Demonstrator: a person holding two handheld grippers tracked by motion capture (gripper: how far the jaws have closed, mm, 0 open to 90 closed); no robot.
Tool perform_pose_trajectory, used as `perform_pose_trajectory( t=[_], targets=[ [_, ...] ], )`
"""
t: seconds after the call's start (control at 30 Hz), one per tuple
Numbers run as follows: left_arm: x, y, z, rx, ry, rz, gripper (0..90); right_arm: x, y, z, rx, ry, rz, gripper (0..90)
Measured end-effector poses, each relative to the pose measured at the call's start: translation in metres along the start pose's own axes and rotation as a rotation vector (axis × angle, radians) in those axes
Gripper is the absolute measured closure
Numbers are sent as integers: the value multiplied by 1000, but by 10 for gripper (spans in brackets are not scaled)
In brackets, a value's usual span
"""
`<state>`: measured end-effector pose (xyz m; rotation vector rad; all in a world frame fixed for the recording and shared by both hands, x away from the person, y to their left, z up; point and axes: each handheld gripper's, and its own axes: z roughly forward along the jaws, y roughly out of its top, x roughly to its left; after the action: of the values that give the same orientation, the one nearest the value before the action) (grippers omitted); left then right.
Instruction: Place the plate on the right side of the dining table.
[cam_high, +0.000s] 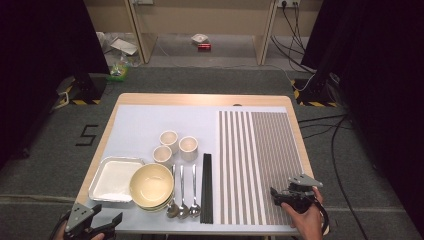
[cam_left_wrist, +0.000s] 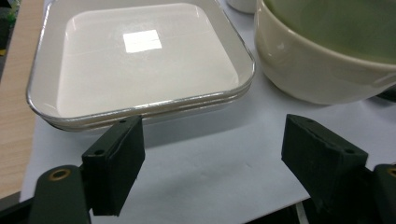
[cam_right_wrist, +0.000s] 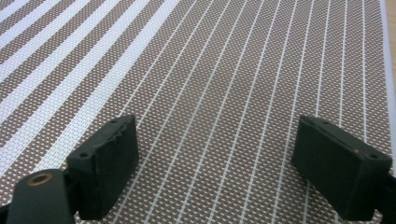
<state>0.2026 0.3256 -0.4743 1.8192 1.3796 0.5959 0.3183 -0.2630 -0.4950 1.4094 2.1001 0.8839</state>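
Note:
My left gripper (cam_high: 107, 214) (cam_left_wrist: 212, 154) hovers open at the table's near left corner, with nothing between its jaws. Just beyond it lies a white square tray (cam_high: 114, 179) (cam_left_wrist: 140, 60) with a metal rim, and a cream bowl (cam_high: 151, 186) (cam_left_wrist: 327, 56) stands to the tray's right. My right gripper (cam_high: 276, 196) (cam_right_wrist: 215, 163) is held open and empty low over the brown striped mat (cam_high: 255, 165) (cam_right_wrist: 210, 70), near its front right corner.
Three small cups (cam_high: 169, 137) stand behind the bowl. Three metal spoons (cam_high: 182, 200) and black chopsticks (cam_high: 206, 187) lie between the bowl and the mat. A pale sheet (cam_high: 140, 125) covers the table's left part. The wooden table edge (cam_high: 200, 99) runs along the back.

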Motion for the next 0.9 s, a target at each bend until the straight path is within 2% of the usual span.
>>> perform_pose_trajectory(
  t=[0.13,0.27,0.37,0.47,0.5,0.6,0.63,0.77,0.9],
  targets=[
    [2,5,-5,-18,5,-1,213,0,0,0,0,-1,0,149],
    [10,11,-8,-23,18,-1,219,0,0,0,1,-1,0,148],
    [17,18,-6,-41,34,-17,230,0,0,0,0,0,0,148],
    [30,28,-1,-42,65,-34,252,0,0,0,0,0,1,148],
    [30,28,-1,-42,65,-34,264,0,0,0,0,0,1,148],
    [43,34,3,-38,87,-46,297,0,0,0,0,0,0,148],
    [52,37,6,-26,98,-57,312,0,0,0,0,0,0,148],
    [61,42,9,-25,111,-61,346,0,0,0,0,2,1,148],
    [70,47,14,-18,123,-63,427,0,0,0,2,4,3,148]
  ],
)
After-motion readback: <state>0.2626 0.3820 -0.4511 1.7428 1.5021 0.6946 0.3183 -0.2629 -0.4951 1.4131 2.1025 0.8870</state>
